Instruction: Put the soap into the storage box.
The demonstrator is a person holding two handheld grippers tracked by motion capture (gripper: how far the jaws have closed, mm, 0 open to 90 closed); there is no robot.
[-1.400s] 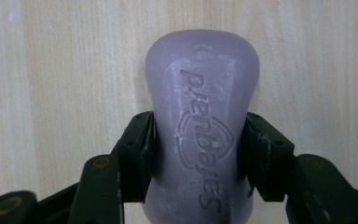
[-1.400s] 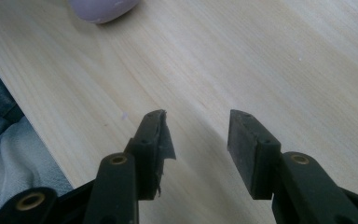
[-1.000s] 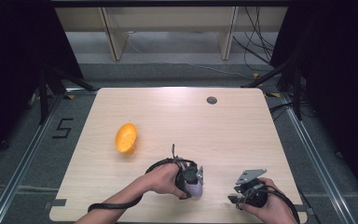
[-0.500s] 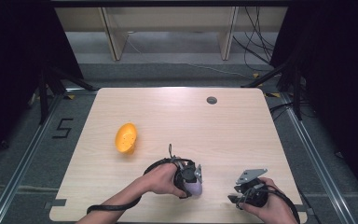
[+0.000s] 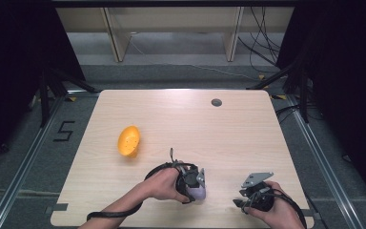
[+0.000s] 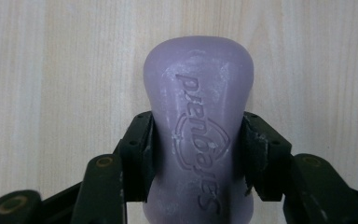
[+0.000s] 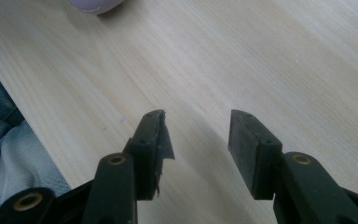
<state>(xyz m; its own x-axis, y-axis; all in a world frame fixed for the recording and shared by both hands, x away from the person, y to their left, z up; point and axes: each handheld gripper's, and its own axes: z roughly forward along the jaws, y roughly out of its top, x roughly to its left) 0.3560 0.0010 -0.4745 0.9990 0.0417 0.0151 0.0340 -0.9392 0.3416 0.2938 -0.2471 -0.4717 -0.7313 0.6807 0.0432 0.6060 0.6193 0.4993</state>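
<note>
High view: one purple soap bar (image 5: pixel 198 193), one orange bowl (image 5: pixel 129 141)

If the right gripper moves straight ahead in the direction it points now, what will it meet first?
Probably only the bare wooden table: the right gripper stands open over it with nothing between its jaws. The purple soap bar lies off to the side, likely outside that line.

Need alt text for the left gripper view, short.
Close-up of a purple soap bar with an embossed logo, clamped at its waist between the left gripper's two black jaws. It lies against a pale wooden table.
</note>
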